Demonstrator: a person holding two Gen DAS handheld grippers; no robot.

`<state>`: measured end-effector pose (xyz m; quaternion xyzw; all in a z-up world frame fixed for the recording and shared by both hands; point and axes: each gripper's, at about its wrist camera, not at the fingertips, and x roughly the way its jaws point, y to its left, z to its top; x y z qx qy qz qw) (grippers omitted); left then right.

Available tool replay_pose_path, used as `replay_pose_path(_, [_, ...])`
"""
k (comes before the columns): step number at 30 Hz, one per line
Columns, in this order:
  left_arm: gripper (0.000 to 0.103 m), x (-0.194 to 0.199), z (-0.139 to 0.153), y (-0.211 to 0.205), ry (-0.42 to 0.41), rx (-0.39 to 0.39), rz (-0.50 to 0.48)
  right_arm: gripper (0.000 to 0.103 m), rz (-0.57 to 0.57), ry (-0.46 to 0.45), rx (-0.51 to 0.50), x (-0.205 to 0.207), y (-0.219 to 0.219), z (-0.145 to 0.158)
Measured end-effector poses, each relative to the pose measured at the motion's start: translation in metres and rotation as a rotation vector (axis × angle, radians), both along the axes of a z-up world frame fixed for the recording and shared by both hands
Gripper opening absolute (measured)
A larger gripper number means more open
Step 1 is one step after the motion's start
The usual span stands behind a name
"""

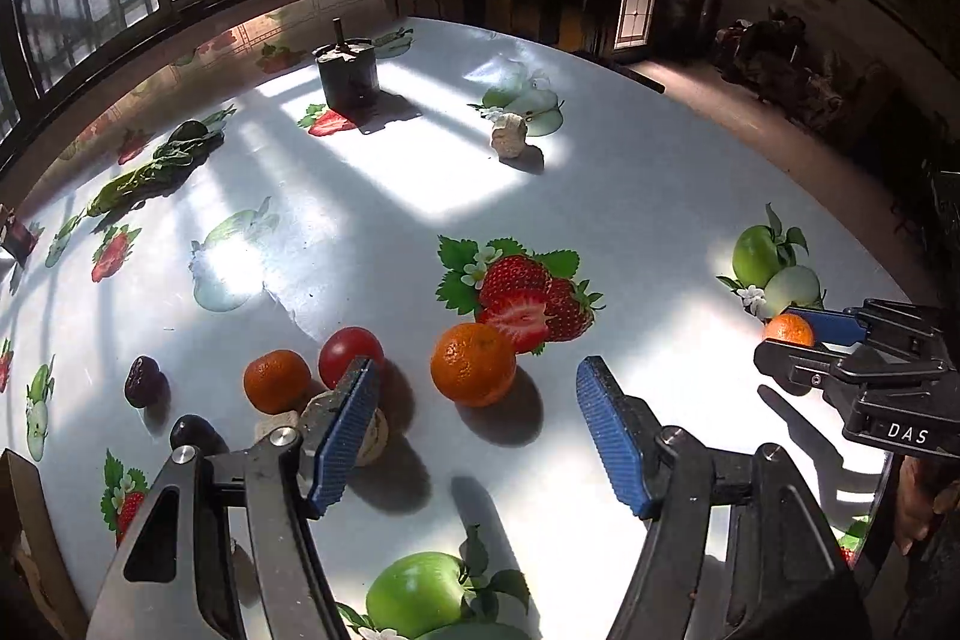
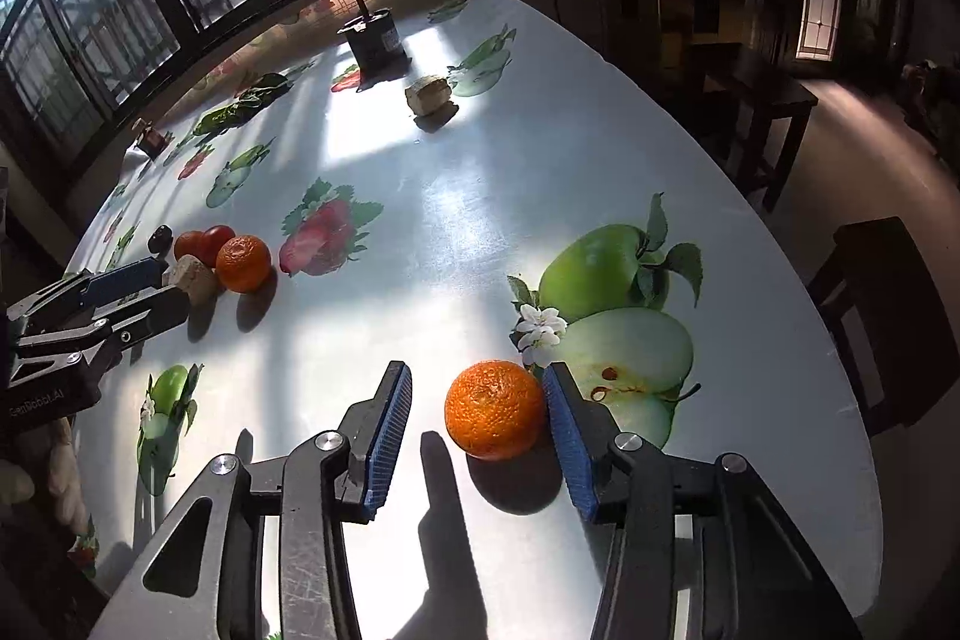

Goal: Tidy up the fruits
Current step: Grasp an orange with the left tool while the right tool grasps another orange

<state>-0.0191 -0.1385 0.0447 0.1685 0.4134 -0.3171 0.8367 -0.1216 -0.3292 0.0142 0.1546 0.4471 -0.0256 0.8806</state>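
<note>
In the right wrist view an orange mandarin [image 2: 495, 411] lies on the tablecloth between the fingers of my right gripper [image 2: 478, 373]. The right pad touches it and the left pad stands a gap away, so the gripper is open. The left wrist view shows the same mandarin [image 1: 791, 329] in that gripper [image 1: 795, 340] at the far right. My left gripper [image 1: 478, 370] is open, and a second mandarin [image 1: 474, 363] lies just ahead of its tips. To the left lie a third mandarin [image 1: 277, 381], a red tomato [image 1: 350, 355] and two dark fruits [image 1: 143, 381].
Pale lumps [image 1: 318, 415] lie partly behind the left finger. Farther back stand a dark metal block [image 1: 348, 73], another pale lump [image 1: 509, 135] and leafy greens [image 1: 162, 166]. The cloth carries printed fruit. Dark stools [image 2: 882, 316] stand beyond the table's right edge.
</note>
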Motion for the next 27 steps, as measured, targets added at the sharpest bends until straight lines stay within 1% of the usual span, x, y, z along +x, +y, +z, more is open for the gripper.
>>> replay_pose_path(3, [0.068, 0.009, -0.013, -0.02, -0.001, 0.071, -0.042, 0.049, 0.007, -0.006, 0.026, -0.001, -0.003, 0.0])
replay_pose_path(6, [0.068, 0.015, -0.027, -0.028, 0.01, 0.127, -0.063, 0.049, 0.014, -0.006, 0.045, -0.001, -0.005, 0.0])
replay_pose_path(7, [0.068, 0.016, -0.03, -0.029, 0.015, 0.131, -0.066, 0.049, 0.017, -0.005, 0.046, -0.001, -0.005, 0.0])
replay_pose_path(8, [0.066, 0.016, -0.029, -0.028, 0.013, 0.117, -0.063, 0.049, 0.02, -0.004, 0.045, -0.001, -0.005, -0.001])
replay_pose_path(10, [0.044, 0.017, -0.028, -0.026, 0.023, 0.106, -0.048, 0.049, 0.025, -0.005, 0.039, -0.001, -0.004, -0.001])
replay_pose_path(11, [0.032, 0.018, -0.028, -0.025, 0.013, 0.114, -0.031, 0.049, 0.027, -0.007, 0.036, -0.001, -0.004, -0.001])
replay_pose_path(14, [0.032, 0.015, -0.026, -0.02, 0.012, 0.103, -0.017, 0.047, 0.016, -0.017, 0.032, -0.001, -0.004, -0.001])
replay_pose_path(15, [0.032, 0.013, -0.025, -0.017, 0.018, 0.097, -0.008, 0.042, 0.006, -0.017, 0.024, -0.002, -0.004, -0.001])
replay_pose_path(17, [0.032, 0.009, -0.019, -0.009, 0.034, 0.07, 0.007, 0.036, -0.01, -0.016, 0.034, -0.004, -0.006, 0.001])
replay_pose_path(19, [0.032, 0.002, -0.011, 0.001, 0.028, 0.039, 0.029, 0.036, -0.007, -0.018, 0.065, -0.007, -0.007, 0.001])
replay_pose_path(23, [0.032, -0.011, 0.006, 0.031, 0.042, -0.057, 0.062, 0.035, -0.018, -0.021, 0.045, -0.011, -0.003, 0.0])
replay_pose_path(27, [0.032, -0.024, 0.022, 0.076, 0.074, -0.166, 0.137, 0.035, -0.004, -0.041, 0.072, -0.014, 0.005, 0.007])
